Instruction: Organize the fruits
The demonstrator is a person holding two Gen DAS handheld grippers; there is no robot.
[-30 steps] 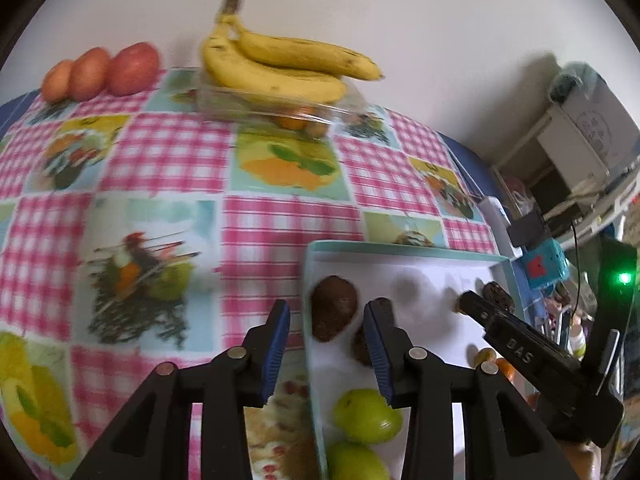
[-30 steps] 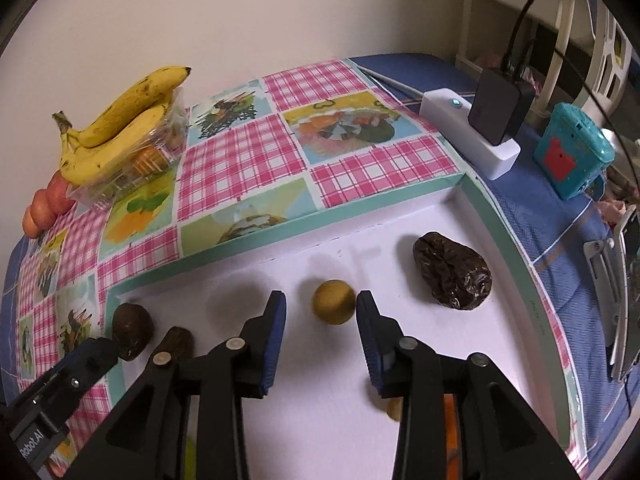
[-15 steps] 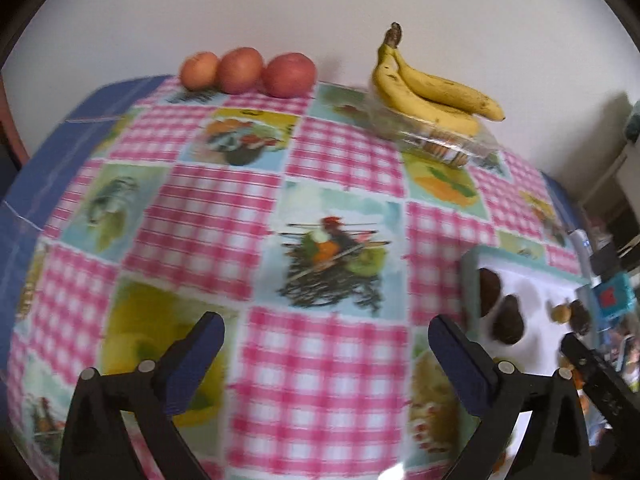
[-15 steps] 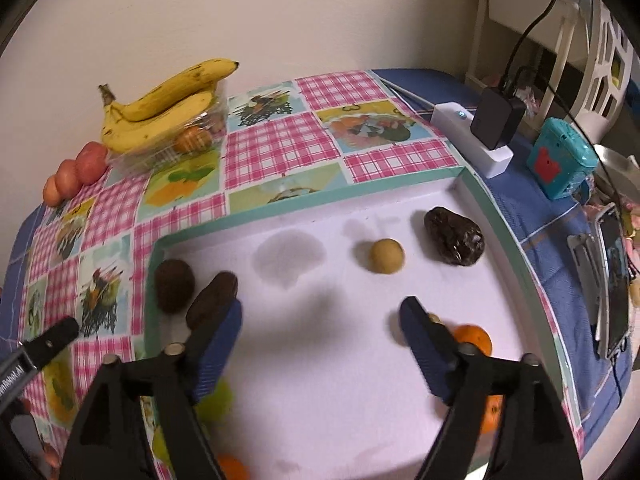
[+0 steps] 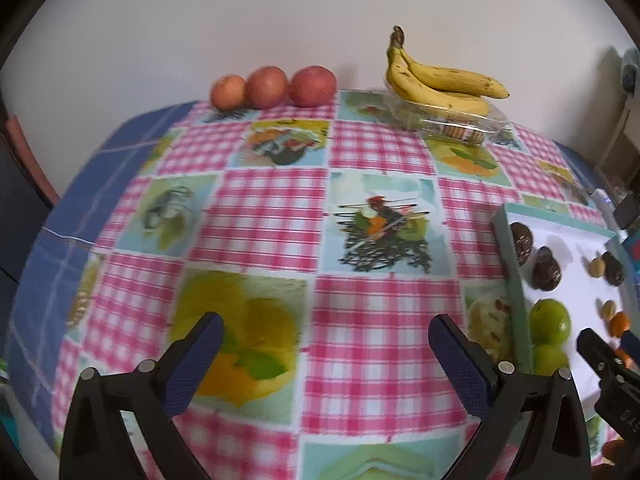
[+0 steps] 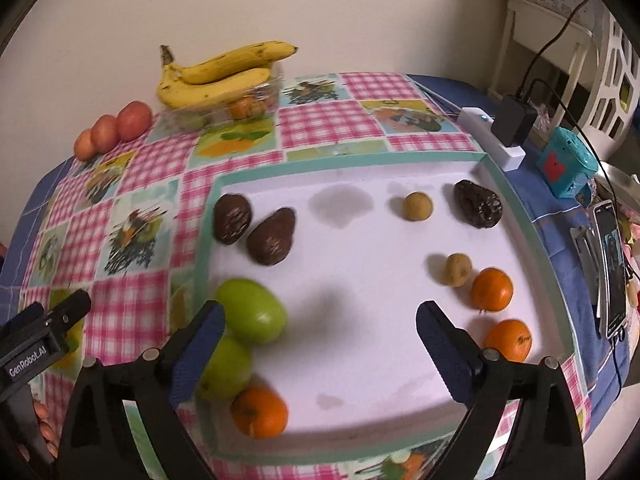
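**Both tools spread and empty — fruit in the tray lies nearer the right tool**

Left tool (image 5: 324,344): jaws stand wide, nothing between them; under the gap only the checked cloth of the surface (image 5: 272,208). Right tool (image 6: 320,332): jaws opening, nothing pinched; the gap sits over bare white tray floor.

Near to far, right wrist view:
- Tray (image 6: 516,216), teal rim, directly below the right tool.
- Nearest fruit: an orange (image 6: 260,410) by the near rim, two green fruits (image 6: 252,310) touching the left finger's side of the view, two more oranges (image 6: 508,340) just beside the right finger.
- Mid tray: a small tan fruit (image 6: 458,269) next to the oranges.
- Far tray: two dark avocados (image 6: 272,236) side by side, long axes tilted toward the far right corner; a round tan fruit (image 6: 417,206); a third dark fruit (image 6: 478,204) in the far right corner.
- Beyond the tray, by the wall: bananas (image 6: 216,80) on a clear box, three red fruits (image 6: 106,131) in a row.

Judgement — the tray fruit is the right tool's reach; it lies off to the left tool's right, well apart. The wall row lies straight ahead of the left tool, far across the cloth.
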